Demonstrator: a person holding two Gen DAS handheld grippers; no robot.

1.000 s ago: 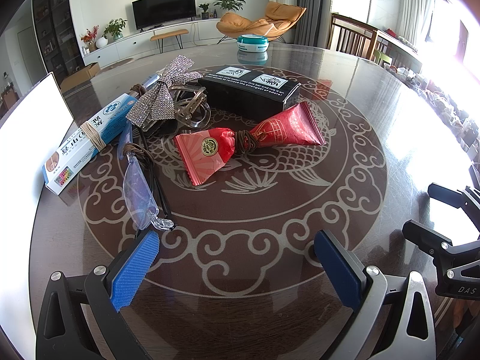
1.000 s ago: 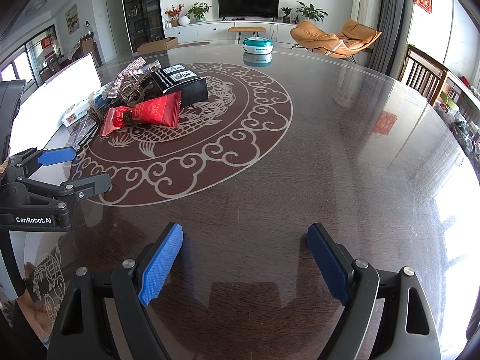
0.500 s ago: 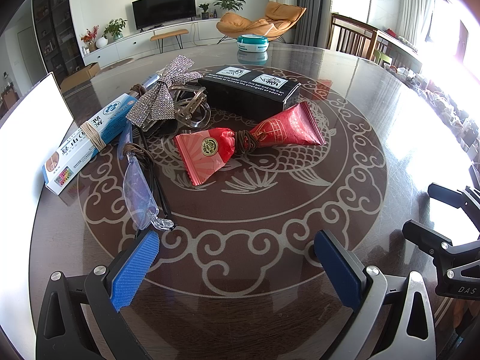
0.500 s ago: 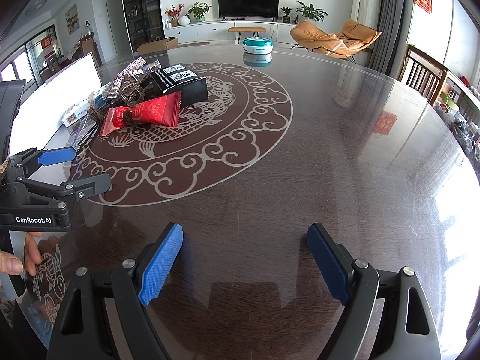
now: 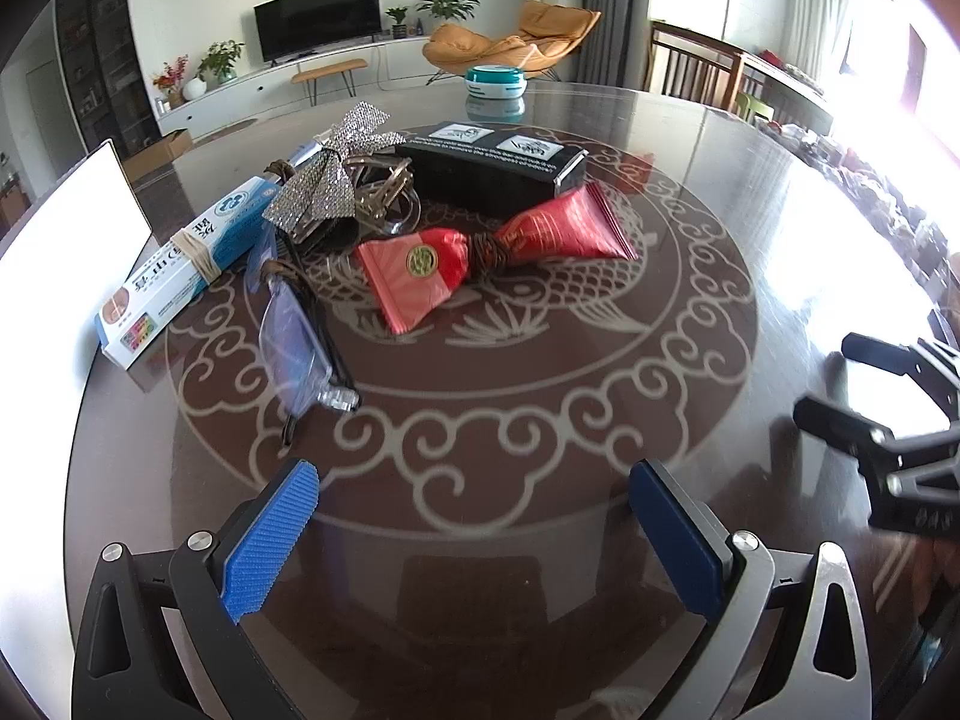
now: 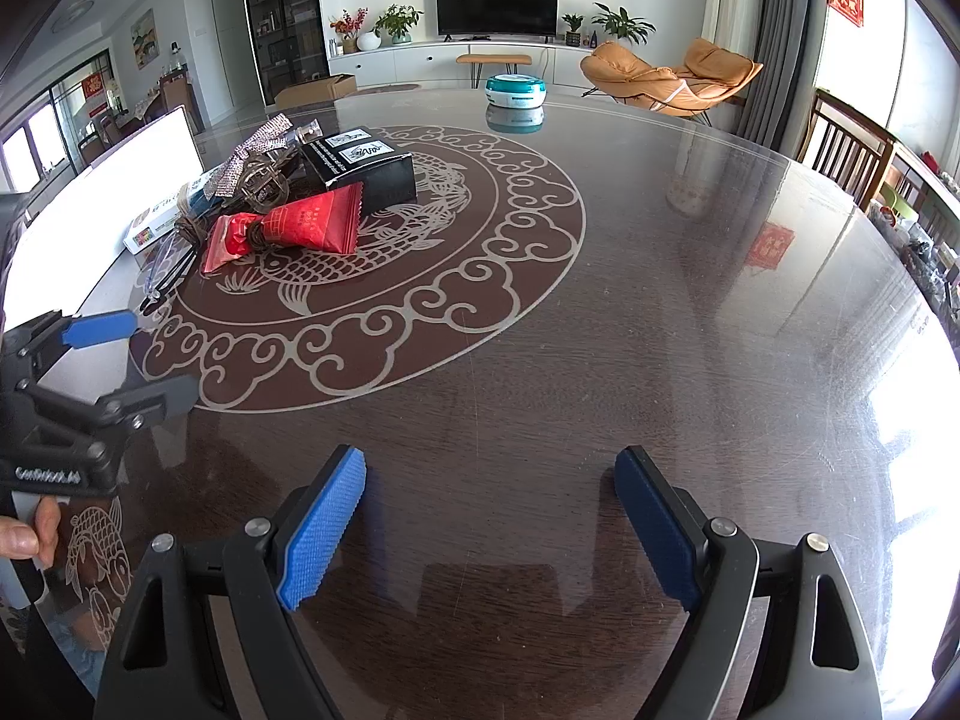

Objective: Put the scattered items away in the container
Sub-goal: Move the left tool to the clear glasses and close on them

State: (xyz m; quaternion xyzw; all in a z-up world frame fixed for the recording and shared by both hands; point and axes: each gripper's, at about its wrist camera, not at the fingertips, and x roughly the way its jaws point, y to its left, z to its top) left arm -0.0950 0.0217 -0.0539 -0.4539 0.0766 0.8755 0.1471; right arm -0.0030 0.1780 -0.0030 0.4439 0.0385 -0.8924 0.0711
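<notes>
Left wrist view first: the left gripper (image 5: 474, 531) hovers low over the dark glass-topped round table (image 5: 540, 420), jaws spread wide with nothing between the blue pads, aimed at the clutter ahead. Nearest lies the clear plastic-wrapped piece with dark cords (image 5: 297, 336), then the red foil packet cinched with brown cord (image 5: 498, 252), the black rectangular box (image 5: 498, 171), the silver sequinned bow (image 5: 327, 180) and the blue-and-white long carton bound with a rubber band (image 5: 186, 264). Everything sits bunched together, touching or overlapping. Over on the right wrist view, the right gripper (image 6: 489, 525) is just as wide and empty, well apart from the pile. The risks, as I judge them: those cords look tangled, so lifting one piece could drag a neighbour along, and the slick wrapper could slip from the pads on that glossy glass. The white upright panel (image 5: 66, 222) at the left edge may be the container's wall, but it is cut off and glare-washed, so I cannot tell. What lies under the bow is hidden.
</notes>
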